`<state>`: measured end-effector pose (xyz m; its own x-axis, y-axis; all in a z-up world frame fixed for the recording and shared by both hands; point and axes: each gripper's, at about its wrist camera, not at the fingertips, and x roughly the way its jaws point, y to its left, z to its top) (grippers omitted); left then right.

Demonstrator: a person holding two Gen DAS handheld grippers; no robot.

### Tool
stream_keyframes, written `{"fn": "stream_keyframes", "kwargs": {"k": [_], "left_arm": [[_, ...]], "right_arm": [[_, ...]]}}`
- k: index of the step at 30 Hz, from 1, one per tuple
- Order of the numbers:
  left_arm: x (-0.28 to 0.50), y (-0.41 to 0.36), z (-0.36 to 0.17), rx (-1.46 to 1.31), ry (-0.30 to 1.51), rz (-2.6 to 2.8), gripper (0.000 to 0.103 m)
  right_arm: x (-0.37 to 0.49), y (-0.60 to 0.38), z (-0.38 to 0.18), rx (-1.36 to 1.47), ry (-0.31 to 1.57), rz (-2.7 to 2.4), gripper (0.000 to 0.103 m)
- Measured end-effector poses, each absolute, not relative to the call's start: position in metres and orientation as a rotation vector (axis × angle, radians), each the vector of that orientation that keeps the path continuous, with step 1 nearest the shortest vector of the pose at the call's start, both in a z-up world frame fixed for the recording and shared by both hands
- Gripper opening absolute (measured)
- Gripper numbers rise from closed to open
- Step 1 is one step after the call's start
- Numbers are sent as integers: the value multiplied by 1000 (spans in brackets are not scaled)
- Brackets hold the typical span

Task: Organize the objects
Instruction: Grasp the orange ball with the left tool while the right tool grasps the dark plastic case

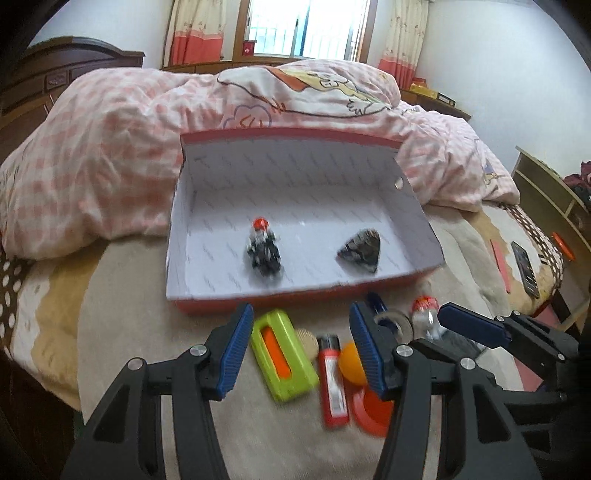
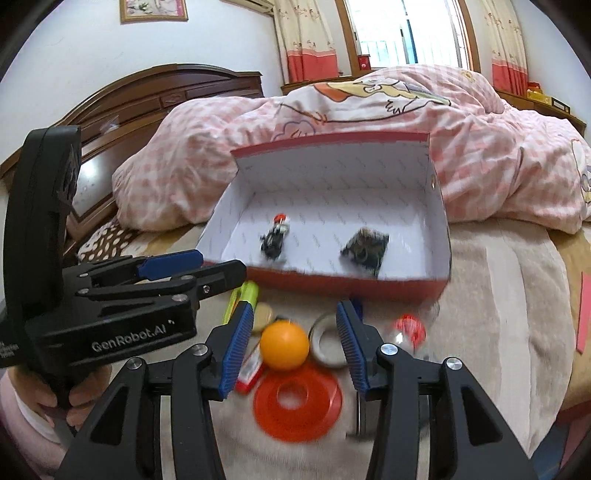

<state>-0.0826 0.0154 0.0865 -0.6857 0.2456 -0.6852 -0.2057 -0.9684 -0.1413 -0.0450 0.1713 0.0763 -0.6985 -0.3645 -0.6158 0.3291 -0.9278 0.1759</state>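
A red box (image 1: 295,206) with a white inside lies open on the bed (image 1: 129,325), its far side against a pink checked quilt (image 1: 110,147). Two things lie in it, well apart: a small black toy (image 1: 264,251) with a red top to the left, and a dark triangular piece (image 1: 360,249) to the right.

The rest lies on the bed just in front of the box. From left to right in the left wrist view: a green case (image 1: 284,354) with an orange slot, a round beige disc (image 1: 306,339) behind it, a red lighter (image 1: 332,380), an orange ball (image 1: 351,363), a flat red ring (image 1: 369,410), a grey tape roll (image 1: 400,323) and a small clear bottle (image 1: 424,314) with a red cap. A blue thing near the tape is too blurred to name.

The left gripper (image 1: 299,349) hangs above the green case and lighter, jaws apart, nothing between the pads. The right gripper (image 2: 295,347) hangs above the ball and tape roll; its jaws stand apart too, and the ball shows between them but neither pad presses on it. In the right wrist view, a hand (image 2: 79,391) holds the left gripper by its black grip.

A phone (image 1: 524,267) lies at the bed's right edge. Behind are a dark wooden headboard (image 2: 147,99), a window (image 1: 306,27) and curtains (image 1: 192,33).
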Motion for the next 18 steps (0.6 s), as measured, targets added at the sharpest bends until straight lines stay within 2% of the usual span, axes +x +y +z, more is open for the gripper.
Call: {"fn": "stream_keyframes", "kwargs": {"k": [18], "left_arm": [[-43, 27, 50, -1154, -95, 2570, 55]], "right_arm": [[14, 193, 41, 1015, -48, -2601, 48]]}}
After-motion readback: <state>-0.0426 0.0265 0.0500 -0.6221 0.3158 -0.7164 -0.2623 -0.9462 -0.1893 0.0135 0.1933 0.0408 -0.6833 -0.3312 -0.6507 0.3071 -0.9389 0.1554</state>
